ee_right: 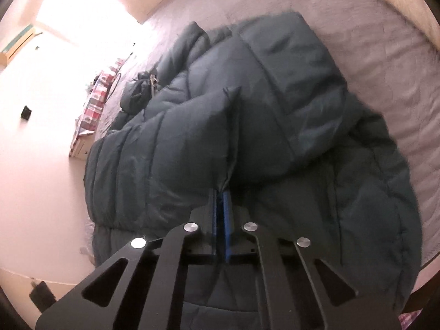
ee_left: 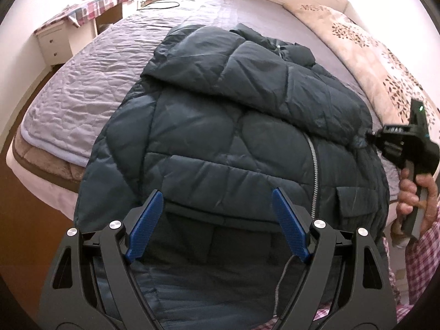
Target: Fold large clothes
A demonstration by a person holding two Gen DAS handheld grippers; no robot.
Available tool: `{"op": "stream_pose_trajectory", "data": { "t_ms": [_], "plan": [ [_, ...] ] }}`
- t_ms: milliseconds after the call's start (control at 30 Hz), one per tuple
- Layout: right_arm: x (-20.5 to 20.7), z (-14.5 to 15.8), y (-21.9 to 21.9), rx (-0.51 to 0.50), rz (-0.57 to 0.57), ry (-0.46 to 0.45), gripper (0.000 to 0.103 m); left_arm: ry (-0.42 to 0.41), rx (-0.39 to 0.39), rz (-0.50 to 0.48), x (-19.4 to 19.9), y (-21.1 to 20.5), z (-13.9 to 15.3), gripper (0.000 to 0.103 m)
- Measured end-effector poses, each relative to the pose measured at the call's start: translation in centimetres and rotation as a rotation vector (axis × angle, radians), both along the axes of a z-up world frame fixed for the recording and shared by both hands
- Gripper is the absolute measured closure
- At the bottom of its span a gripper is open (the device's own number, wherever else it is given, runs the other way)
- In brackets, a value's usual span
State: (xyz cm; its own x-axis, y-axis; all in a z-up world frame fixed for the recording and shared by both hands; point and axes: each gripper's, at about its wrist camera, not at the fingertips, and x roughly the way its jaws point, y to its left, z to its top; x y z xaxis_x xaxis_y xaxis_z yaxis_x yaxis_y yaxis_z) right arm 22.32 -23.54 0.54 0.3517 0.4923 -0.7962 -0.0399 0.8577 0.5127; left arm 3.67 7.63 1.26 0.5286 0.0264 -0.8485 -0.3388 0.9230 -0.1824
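A large dark teal quilted puffer jacket (ee_left: 233, 126) lies on the bed, with a silver zipper (ee_left: 313, 170) down its front and one sleeve folded across the body. My left gripper (ee_left: 217, 200) is open and empty, hovering over the jacket's lower hem. My right gripper (ee_right: 220, 192) is shut on the sleeve cuff (ee_right: 229, 143) of the jacket and holds it up over the body. In the left wrist view the right gripper (ee_left: 368, 137) pinches the cuff at the jacket's right side, held by a hand.
The jacket lies on a bed with a lilac quilted cover (ee_left: 90, 77). A floral blanket (ee_left: 379, 63) runs along the far right. A desk with a checked cloth (ee_left: 90, 8) stands at the back left. A black cable (ee_left: 165, 2) lies near the bed's far end.
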Motion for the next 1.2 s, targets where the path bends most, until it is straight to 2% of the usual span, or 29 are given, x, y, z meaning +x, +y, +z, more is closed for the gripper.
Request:
{"op": "stream_pose_trajectory", "data": {
  "t_ms": [133,433,533,600,633,667,733,833,1200],
  "plan": [
    [0.7,2.4,0.0,-0.06,-0.006,-0.098,0.1,0.004,0.003,0.007,0.2,0.2,0.0,0.023],
    [1.0,-0.1,1.0,-0.172,0.029,-0.036,0.099,0.023,0.048,0.036,0.8,-0.9,0.1,0.023],
    [0.8,0.1,1.2,-0.202,0.04,-0.037,0.095,0.027,0.076,0.048,0.9,-1.4,0.3,0.023],
    [0.7,0.5,1.3,-0.218,0.036,-0.042,0.075,0.033,0.078,0.054,0.9,-1.7,0.2,0.023],
    [0.4,0.9,1.1,-0.231,0.026,-0.055,0.055,0.037,0.079,0.055,0.9,-1.8,0.1,0.023],
    [0.1,1.3,1.0,-0.238,0.017,-0.072,0.042,0.043,0.081,0.057,0.9,-1.9,0.0,0.023],
    [-0.9,2.2,0.6,-0.262,-0.002,-0.129,0.041,0.053,0.087,0.058,0.9,-2.1,0.0,0.023],
    [-2.4,2.9,0.3,-0.298,0.025,-0.163,0.041,0.066,0.112,0.064,0.8,-2.3,-0.1,0.023],
    [-10.4,3.1,-1.8,-0.488,0.17,-0.246,0.041,0.11,0.154,0.075,-1.5,-1.5,-0.2,0.023]
  ]
}}
